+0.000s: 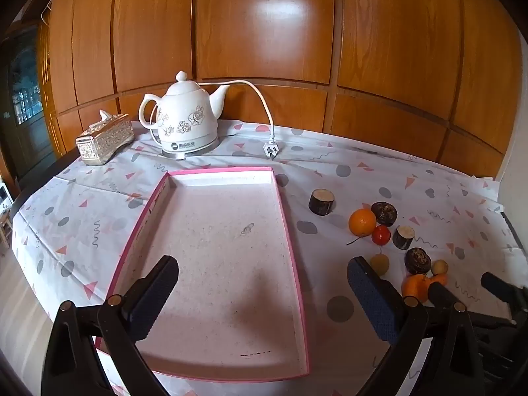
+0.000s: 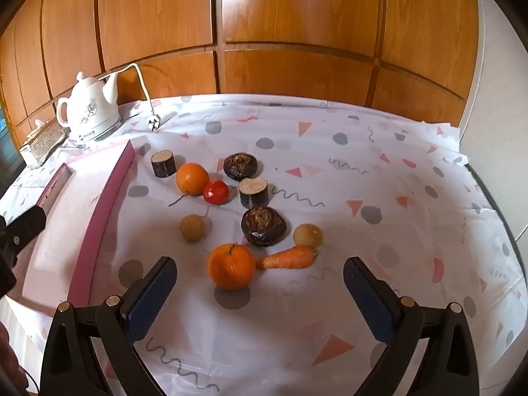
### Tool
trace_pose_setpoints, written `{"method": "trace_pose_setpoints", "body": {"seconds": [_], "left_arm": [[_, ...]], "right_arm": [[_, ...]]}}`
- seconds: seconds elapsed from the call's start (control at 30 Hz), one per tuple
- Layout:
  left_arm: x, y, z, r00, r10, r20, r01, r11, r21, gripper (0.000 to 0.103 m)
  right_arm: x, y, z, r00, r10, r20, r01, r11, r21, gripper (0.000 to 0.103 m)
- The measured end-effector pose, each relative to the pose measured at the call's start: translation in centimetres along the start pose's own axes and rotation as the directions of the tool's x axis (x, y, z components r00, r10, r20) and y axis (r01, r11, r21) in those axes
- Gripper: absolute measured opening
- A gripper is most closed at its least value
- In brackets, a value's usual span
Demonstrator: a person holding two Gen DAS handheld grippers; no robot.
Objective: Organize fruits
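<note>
**Fruits all still outside the tray**

Fruits lie loose on the tablecloth, just beside the right-hand wall of the pink tray, which holds nothing. My right gripper hangs wide open over the near orange, touching none of them. My left gripper gapes empty over the tray floor. I judge nothing sorted yet; every piece remains.
</note>
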State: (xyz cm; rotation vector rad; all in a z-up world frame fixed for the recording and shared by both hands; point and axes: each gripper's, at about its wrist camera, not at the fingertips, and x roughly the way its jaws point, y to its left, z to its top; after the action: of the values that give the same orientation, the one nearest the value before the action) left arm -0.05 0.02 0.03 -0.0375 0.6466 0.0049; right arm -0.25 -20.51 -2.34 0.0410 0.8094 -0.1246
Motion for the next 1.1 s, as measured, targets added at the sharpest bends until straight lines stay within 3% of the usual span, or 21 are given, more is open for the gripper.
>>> {"method": "trace_pose_setpoints", "body": {"seconds": [0.4,1.1], "left_arm": [[0.3,0.2,-0.1,1.000,-0.003,-0.015,0.003,1.000,-0.022,0.103],[0.0,-0.3,0.2,1.000,-0.009,-0.017,0.009,1.000,-0.017,0.103]], "right_arm": [[-1.5,1.1,0.2,0.998,-0.028,0.057,0.031,0.999,-0.037,0.103],[-1.9,1.7,0.3,0.998,-0.024,0.066,0.028,0.998,-0.056,0.103]]}}
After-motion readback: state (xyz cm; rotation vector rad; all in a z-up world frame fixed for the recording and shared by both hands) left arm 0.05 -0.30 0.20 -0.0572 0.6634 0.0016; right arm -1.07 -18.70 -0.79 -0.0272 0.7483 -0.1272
